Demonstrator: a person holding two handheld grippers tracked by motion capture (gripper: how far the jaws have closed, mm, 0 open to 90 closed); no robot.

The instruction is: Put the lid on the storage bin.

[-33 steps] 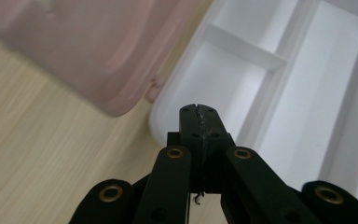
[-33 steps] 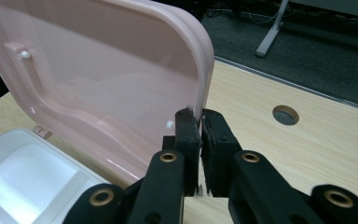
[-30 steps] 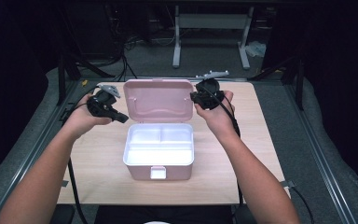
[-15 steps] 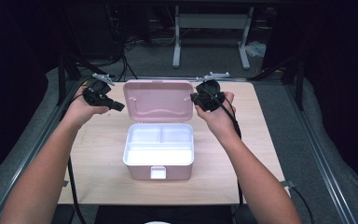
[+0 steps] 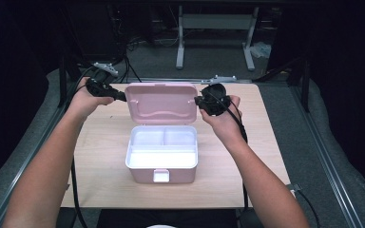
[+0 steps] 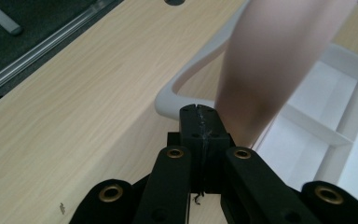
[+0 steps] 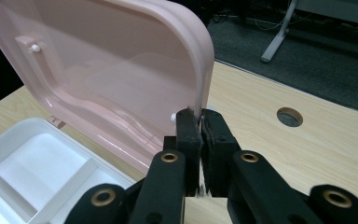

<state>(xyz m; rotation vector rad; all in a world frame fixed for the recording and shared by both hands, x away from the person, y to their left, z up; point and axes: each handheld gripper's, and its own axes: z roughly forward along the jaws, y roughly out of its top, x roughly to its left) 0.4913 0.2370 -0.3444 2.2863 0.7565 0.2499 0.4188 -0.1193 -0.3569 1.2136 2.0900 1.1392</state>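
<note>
A pink box (image 5: 142, 174) stands mid-table with its lid (image 5: 161, 102) raised upright; a white divided tray (image 5: 161, 142) lies inside. My left gripper (image 5: 122, 96) is shut, its tips against the lid's left edge with nothing between them. In the left gripper view the shut jaws (image 6: 198, 112) sit just beside the blurred pink lid (image 6: 270, 60), a white handle loop (image 6: 179, 81) behind it. My right gripper (image 5: 197, 100) is at the lid's right edge. In the right gripper view its tips (image 7: 200, 119) pinch the lid's thin rim (image 7: 205, 70).
The wooden table (image 5: 100, 156) has a round cable hole (image 7: 289, 116) near its far edge. Metal rails (image 5: 313, 137) run along both sides. A white latch tab (image 5: 160, 176) faces the front edge. Desk legs and cables lie on the floor beyond.
My left gripper has moved up and away along the lid's left side toward its top corner. The right gripper and the lid have stayed where they were.
</note>
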